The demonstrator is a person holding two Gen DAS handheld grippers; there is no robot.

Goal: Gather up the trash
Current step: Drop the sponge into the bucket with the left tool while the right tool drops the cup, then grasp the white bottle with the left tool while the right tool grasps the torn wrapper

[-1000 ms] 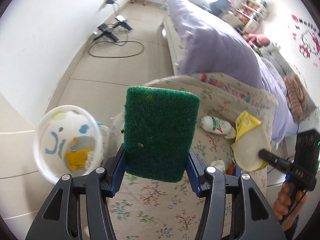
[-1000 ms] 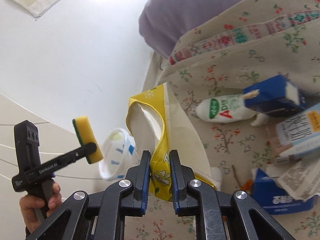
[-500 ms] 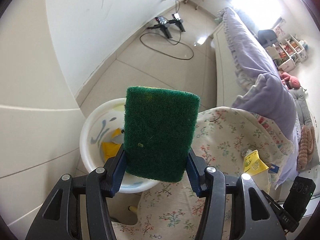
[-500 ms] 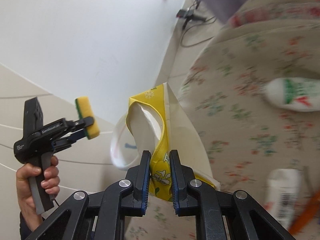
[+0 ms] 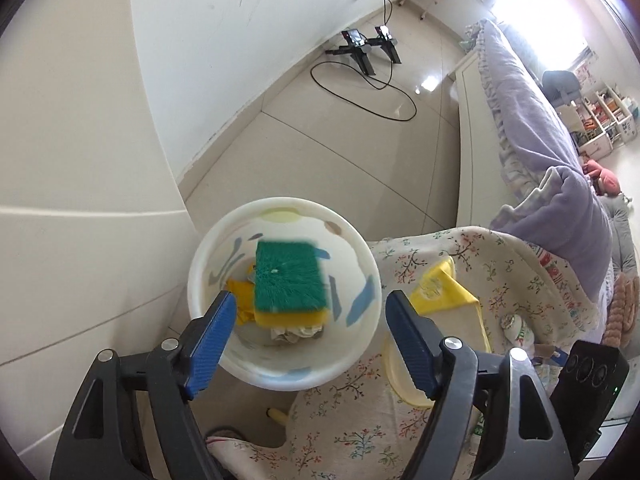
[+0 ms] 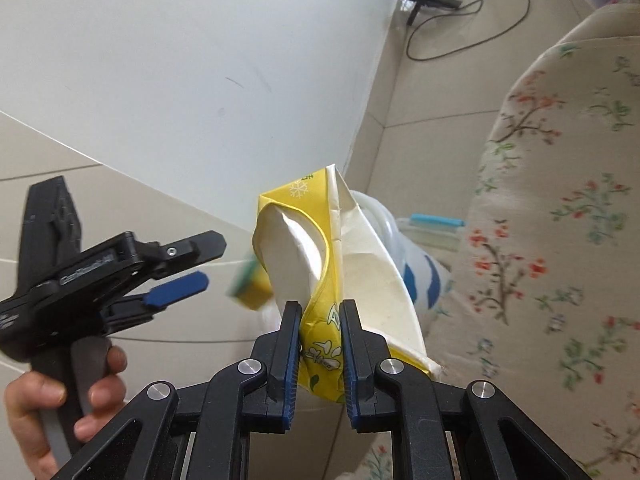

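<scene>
My left gripper [image 5: 308,312] is open over a white trash bin [image 5: 200,264] with blue marks. A green and yellow sponge [image 5: 290,280] is blurred inside the bin's mouth, free of the fingers, above crumpled trash. In the right wrist view the left gripper [image 6: 200,264] is open and the sponge [image 6: 250,288] is a blur beyond it. My right gripper [image 6: 320,320] is shut on a crumpled yellow and white carton [image 6: 340,248], held beside the bin [image 6: 420,276]. The carton [image 5: 440,296] also shows in the left wrist view.
A table with a floral cloth [image 5: 400,432] stands right of the bin, with a small white bottle [image 5: 516,326] on it. A bed with a purple cover [image 5: 540,140] lies beyond. A black stand and cable [image 5: 368,52] lie on the tiled floor by the wall.
My left gripper has moved over the bin and opened, and the sponge has dropped out of it into the bin. My right gripper has swung toward the bin with the carton.
</scene>
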